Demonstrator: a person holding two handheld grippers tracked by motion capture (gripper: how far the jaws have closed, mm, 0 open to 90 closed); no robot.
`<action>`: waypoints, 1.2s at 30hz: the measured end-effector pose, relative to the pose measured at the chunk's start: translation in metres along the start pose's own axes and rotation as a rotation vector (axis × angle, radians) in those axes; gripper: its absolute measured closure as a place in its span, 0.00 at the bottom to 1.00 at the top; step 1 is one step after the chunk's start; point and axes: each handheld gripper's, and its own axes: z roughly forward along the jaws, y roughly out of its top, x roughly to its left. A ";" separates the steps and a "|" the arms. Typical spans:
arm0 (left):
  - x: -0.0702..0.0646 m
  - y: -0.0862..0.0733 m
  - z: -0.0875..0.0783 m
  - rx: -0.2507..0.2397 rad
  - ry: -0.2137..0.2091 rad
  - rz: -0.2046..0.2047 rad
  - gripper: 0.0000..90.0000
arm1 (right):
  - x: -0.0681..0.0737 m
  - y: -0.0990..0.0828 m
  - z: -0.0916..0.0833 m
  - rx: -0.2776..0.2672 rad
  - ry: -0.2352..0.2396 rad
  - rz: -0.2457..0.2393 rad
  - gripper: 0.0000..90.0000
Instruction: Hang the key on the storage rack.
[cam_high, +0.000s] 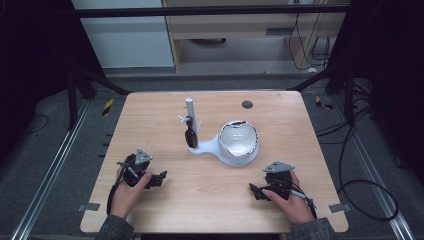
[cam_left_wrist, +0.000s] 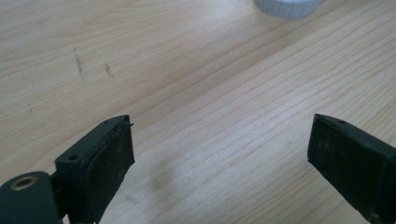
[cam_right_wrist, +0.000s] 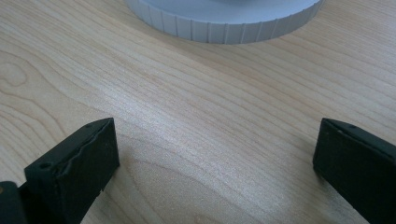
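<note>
A white stand sits at the table's middle, with an upright post and a round base holding a shiny bowl. A dark object hangs on the post. My left gripper rests on the wood near the front left, open and empty, its jaws wide apart. My right gripper lies at the front right, also open and empty. The stand's ribbed white rim lies just beyond the right jaws, and the same ribbed rim lies farther beyond the left jaws.
The wooden table has a dark round hole near its far edge. Metal rails run along both sides on the floor, and cables lie at the right. Bare wood stretches between the two grippers.
</note>
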 end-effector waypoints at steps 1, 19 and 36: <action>0.002 -0.002 0.000 0.005 0.003 -0.001 0.07 | 0.000 0.000 0.000 0.000 0.000 0.000 0.01; 0.021 -0.021 0.007 0.039 0.030 -0.045 0.08 | 0.000 0.000 0.000 0.000 0.000 0.000 0.01; 0.032 -0.022 0.014 0.021 0.029 -0.098 0.07 | 0.000 0.000 0.000 0.000 0.000 0.000 0.01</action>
